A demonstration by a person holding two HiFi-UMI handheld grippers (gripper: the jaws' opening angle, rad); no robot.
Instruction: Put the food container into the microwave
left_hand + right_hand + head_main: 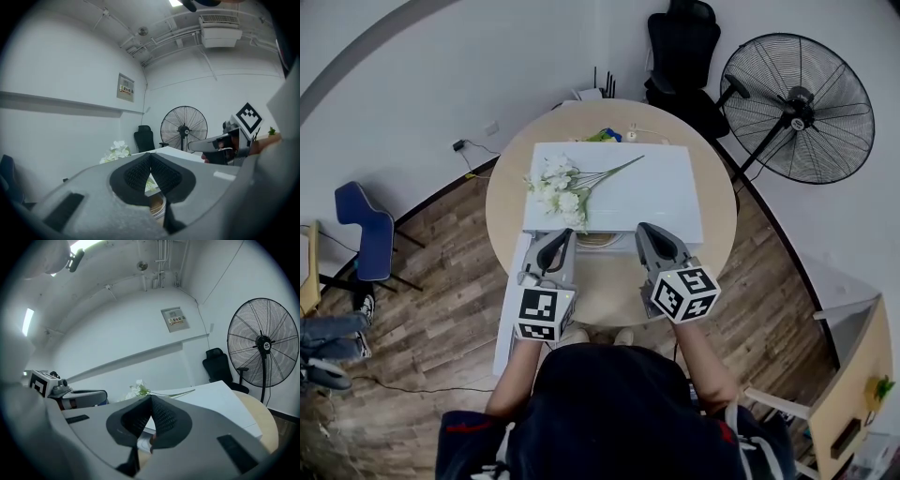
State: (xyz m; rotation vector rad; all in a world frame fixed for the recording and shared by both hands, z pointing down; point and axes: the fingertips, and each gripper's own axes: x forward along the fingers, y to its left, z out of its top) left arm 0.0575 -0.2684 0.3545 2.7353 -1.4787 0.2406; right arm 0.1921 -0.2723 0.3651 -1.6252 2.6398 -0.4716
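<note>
Head view looked down on the person's dark top and forearms, with both grippers held side by side just short of the appliance. The left gripper (562, 236) had its jaws pressed together at the tips with nothing between them, and the right gripper (648, 231) was likewise closed and empty. Beside the left gripper a white panel (504, 337) stood out toward the person, most likely the microwave door swung open.

Between the two grippers, at the front edge of the microwave (656, 187), sat the food container (596, 240), round with a brownish content. It lay partly under the white top, so it seemed to be at the mouth of the cavity or just inside; which of the two could not be told. By that reading the placing looked nearly or fully done, with neither gripper holding the container. Shutting the door appeared to be what was left, if that was wanted.

White flowers (561, 187) lay on the microwave's top, and the round table (712, 216) carried it all. Farther off stood a large fan (797, 108).
</note>
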